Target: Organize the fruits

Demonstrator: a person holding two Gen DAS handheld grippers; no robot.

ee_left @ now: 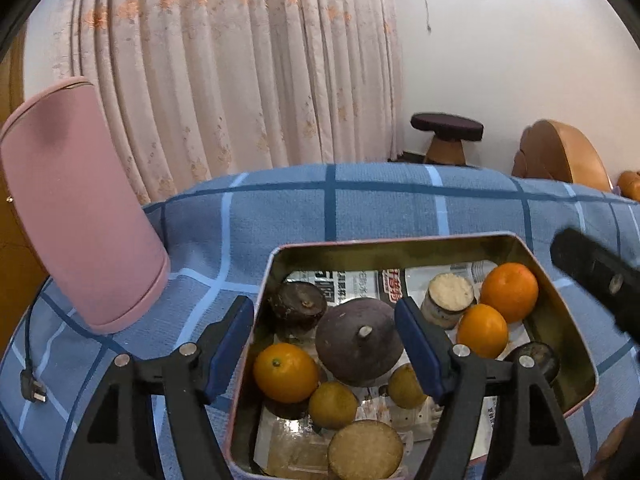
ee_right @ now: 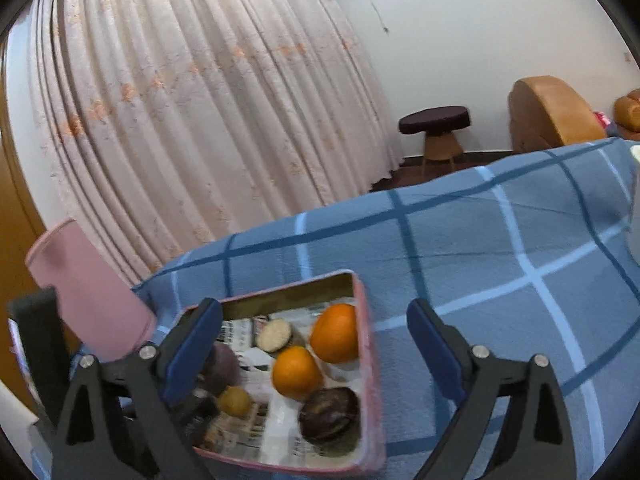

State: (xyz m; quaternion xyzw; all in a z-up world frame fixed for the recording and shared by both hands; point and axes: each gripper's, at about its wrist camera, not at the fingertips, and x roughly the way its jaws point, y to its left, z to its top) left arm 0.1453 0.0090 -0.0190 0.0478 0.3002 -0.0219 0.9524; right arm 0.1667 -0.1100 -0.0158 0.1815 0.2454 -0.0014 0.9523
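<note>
A metal tin lined with newspaper sits on a blue checked cloth and holds the fruit. In it lie oranges, small yellow fruits and dark brown round fruits, some cut open to pale flesh. My left gripper is open and empty, its fingers straddling the tin's left wall above the big dark fruit. My right gripper is open and empty, hovering over the tin's right side and its oranges. It also shows at the right edge of the left wrist view.
A pink cylindrical appliance stands left of the tin, its plug on the cloth. A white object stands at the far right. Curtains, a stool and wooden furniture lie beyond the table's far edge.
</note>
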